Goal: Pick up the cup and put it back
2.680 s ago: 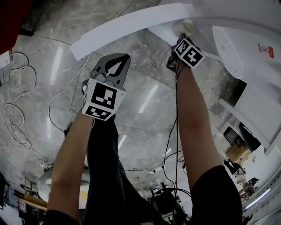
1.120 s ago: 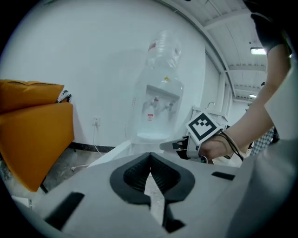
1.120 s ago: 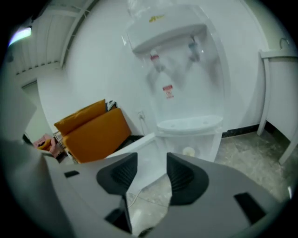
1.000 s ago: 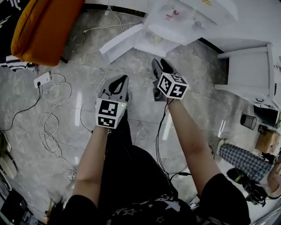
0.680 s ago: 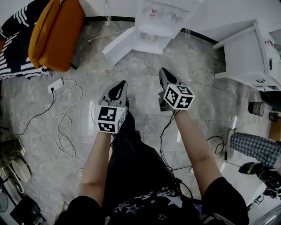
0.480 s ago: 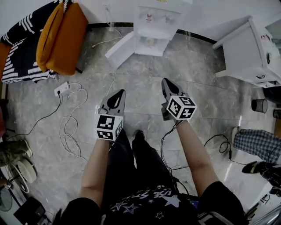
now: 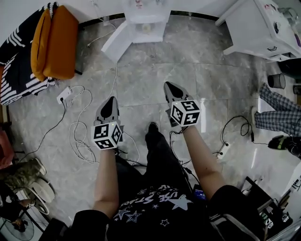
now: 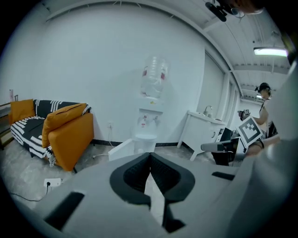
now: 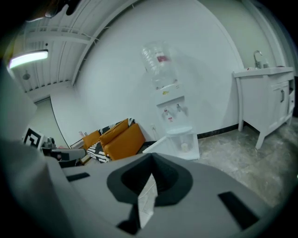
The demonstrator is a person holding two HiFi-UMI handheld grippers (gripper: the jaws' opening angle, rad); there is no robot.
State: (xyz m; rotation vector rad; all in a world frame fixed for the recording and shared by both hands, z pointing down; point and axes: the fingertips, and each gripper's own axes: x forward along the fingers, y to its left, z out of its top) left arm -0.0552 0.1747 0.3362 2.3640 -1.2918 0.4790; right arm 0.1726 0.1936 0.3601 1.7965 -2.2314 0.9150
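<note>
Cup: we see the cup [image 9: 185, 146] standing in the open lower compartment of the water dispenser [image 7: 139, 13], against the far wall.
Cup and tools: it is well apart from both tools, far beyond their tips and roughly between the lines they point along.
Left tool: the left tool [image 7: 111, 100] is held out over the floor with its jaws pressed together at the tips and nothing between them.
Right tool: the right tool [image 7: 170, 88] is just as closed and empty, level with the left one and to its right.
Head view only: we look down on the person's bare forearms, dark trousers and one shoe, on a power strip [image 7: 64, 94] with loose white cables [image 7: 80, 141] to the left, and on a small dark bin [image 7: 278, 80] and someone's plaid trouser legs [image 7: 277, 113] at the right edge.
Gripper views only: these show the clear water bottle [image 8: 153, 79] on top of the dispenser, the white wall and the ceiling lights. Only the right gripper view shows the cup clearly.
Floor: grey, glossy marbled tiles [image 7: 211, 80].
Room: an orange sofa [image 7: 56, 42] with a black-and-white striped throw [image 7: 14, 70] stands far left. A white sink cabinet [image 7: 263, 28] stands far right. The dispenser's door [image 7: 115, 41] hangs open to the left.
</note>
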